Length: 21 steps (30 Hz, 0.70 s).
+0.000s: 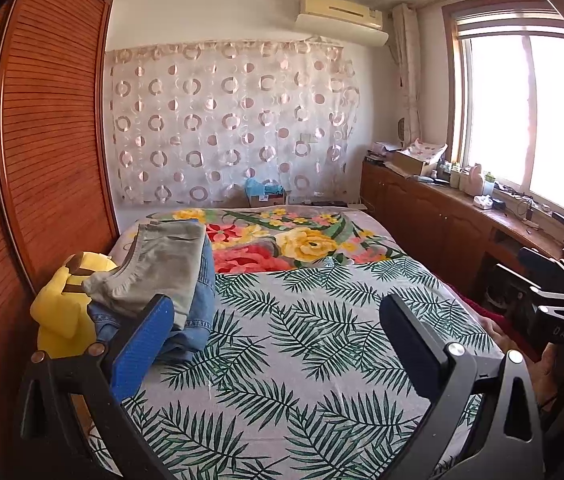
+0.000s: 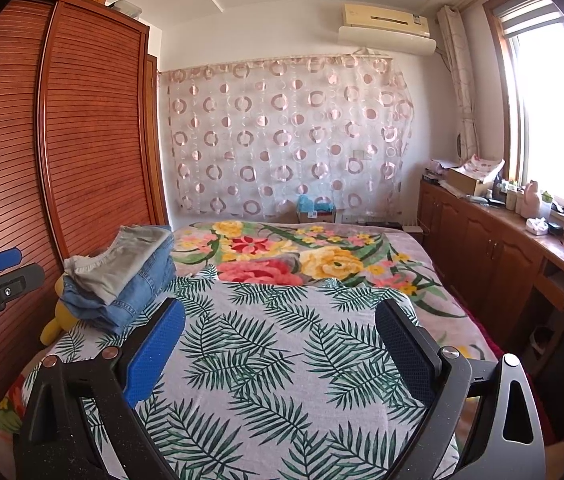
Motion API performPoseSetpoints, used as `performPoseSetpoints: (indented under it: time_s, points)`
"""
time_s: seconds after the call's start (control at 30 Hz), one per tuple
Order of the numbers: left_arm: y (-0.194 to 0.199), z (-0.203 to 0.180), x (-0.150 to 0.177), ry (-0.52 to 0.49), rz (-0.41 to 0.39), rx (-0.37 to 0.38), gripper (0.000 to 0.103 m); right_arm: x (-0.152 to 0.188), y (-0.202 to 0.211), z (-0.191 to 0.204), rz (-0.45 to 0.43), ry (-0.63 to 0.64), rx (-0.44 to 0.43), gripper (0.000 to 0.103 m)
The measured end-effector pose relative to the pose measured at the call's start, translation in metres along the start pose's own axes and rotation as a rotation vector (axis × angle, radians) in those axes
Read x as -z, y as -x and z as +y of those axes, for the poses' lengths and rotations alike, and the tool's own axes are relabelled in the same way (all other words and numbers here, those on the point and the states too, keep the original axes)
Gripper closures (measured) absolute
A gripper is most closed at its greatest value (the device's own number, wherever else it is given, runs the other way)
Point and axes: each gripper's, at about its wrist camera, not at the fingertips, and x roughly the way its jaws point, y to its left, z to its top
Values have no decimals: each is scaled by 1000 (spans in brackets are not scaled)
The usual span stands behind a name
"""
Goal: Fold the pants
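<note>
Your left gripper [image 1: 276, 320] and right gripper [image 2: 280, 326] gape wide, empty; the folded grey-and-denim pants stack [image 1: 170, 276] lies at ten o'clock on the leaf-print bed [image 2: 282, 360].

At the right edge of your left wrist view, the right gripper [image 1: 558, 308] reads "DAS" on its black body. At the left edge of your right wrist view, the left gripper [image 2: 0, 270] shows a cut-off label ending "ot.AI".

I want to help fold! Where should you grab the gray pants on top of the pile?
Probably the gray pants' stretchy waistband, the bunched end hanging nearest and sticking past the jeans below. Come from the front with the open left gripper, pinching only that top layer.
</note>
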Motion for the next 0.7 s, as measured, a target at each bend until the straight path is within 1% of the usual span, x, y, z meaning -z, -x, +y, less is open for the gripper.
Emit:
performPoseSetpoints:
  time_s: [0.7]
  points:
    - [1,0,0,-2,-1,1,0,4,-1,-1,-11,15,-3,7]
